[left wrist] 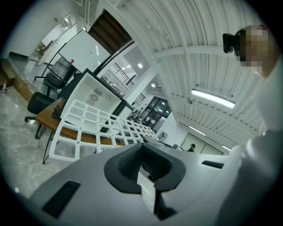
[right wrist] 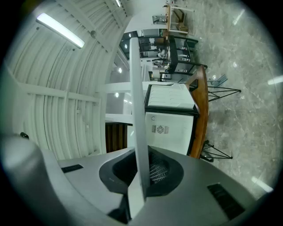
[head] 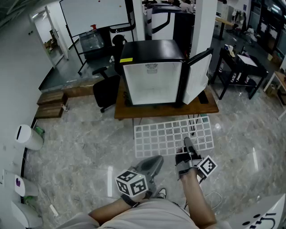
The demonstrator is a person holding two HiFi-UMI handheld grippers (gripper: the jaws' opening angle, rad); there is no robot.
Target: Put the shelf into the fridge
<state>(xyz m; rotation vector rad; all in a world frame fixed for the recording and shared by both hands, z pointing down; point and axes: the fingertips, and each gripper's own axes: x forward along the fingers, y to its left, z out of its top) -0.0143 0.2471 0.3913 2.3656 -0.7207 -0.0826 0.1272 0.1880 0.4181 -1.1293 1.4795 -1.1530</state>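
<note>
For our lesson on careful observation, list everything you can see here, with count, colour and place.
Fridge: one, black with a white inside, door open, on the table.
Table: one, brown wood, centre, under the fridge.
Shelf: one, white grid, in the air in front of the table.
Chair: one, black, left of the table.
Whiteboard: one, white, far left behind the fridge.
Desk: one, black, far right.
Floor: grey marble, all round.
Right gripper: one, grey, shut on the shelf's near edge.
Left gripper: one, grey, at the shelf's near edge; hold unclear.
</note>
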